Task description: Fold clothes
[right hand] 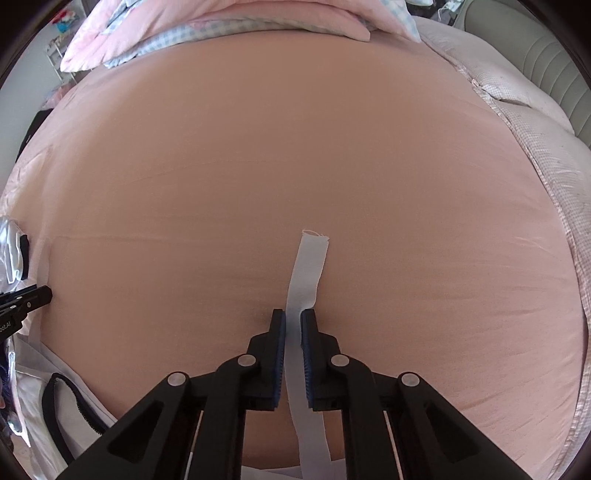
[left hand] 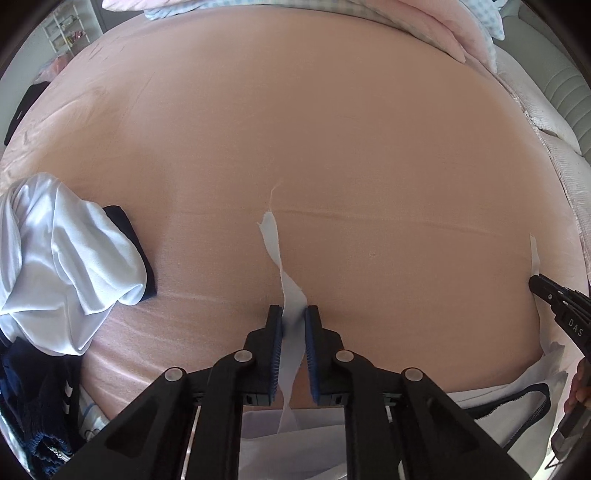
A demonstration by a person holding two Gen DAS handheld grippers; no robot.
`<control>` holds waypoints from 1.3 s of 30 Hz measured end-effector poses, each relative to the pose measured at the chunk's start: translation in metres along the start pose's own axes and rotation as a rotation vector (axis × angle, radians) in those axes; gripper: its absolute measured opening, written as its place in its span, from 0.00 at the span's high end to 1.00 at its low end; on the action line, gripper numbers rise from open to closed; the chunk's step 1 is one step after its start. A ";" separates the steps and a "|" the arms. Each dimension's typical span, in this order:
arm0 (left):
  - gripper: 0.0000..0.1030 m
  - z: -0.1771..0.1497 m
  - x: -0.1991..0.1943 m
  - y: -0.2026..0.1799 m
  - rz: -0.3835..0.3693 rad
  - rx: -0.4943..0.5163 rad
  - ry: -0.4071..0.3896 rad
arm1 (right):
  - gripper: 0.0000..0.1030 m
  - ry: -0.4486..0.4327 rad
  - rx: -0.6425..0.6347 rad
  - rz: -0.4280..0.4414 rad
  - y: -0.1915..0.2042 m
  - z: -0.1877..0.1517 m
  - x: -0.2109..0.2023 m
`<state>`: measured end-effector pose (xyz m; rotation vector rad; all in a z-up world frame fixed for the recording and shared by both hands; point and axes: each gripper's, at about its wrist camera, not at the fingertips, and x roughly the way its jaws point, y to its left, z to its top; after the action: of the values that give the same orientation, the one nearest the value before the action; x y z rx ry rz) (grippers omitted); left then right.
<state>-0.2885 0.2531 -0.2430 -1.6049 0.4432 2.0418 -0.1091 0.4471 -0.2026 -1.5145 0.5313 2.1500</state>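
A white garment point(left hand: 509, 402) with a dark zipper edge lies at the near edge of the bed point(left hand: 332, 147), just below and between the two tongs. Two pale straps run up from it. The left strap point(left hand: 291, 295) is pinched between the pads of the left tongs point(left hand: 293, 314), its twisted end lying on the sheet just beyond the tips. The right strap point(right hand: 308, 273) passes between the pads of the right tongs point(right hand: 293, 317), narrowed onto it, and lies flat ahead (frayed at its end). To the left of the left tongs sits a crumpled white cloth point(left hand: 62, 251) over dark clothing point(left hand: 144, 266). Far ahead, pink pillows point(right hand: 221, 22) are piled.
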 end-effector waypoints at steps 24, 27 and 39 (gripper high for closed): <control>0.90 -0.018 -0.030 0.009 -0.060 0.013 -0.018 | 0.94 -0.007 0.220 0.295 -0.083 0.006 -0.021; 0.90 -0.019 -0.038 0.019 -0.102 -0.027 -0.017 | 0.94 -0.017 0.239 0.338 -0.088 0.000 -0.021; 0.90 -0.013 -0.066 0.028 -0.198 -0.065 -0.032 | 0.94 -0.043 0.191 0.395 -0.070 -0.020 -0.034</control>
<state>-0.2819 0.2107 -0.1836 -1.5837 0.1993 1.9469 -0.0435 0.4887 -0.1805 -1.3420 1.0634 2.3299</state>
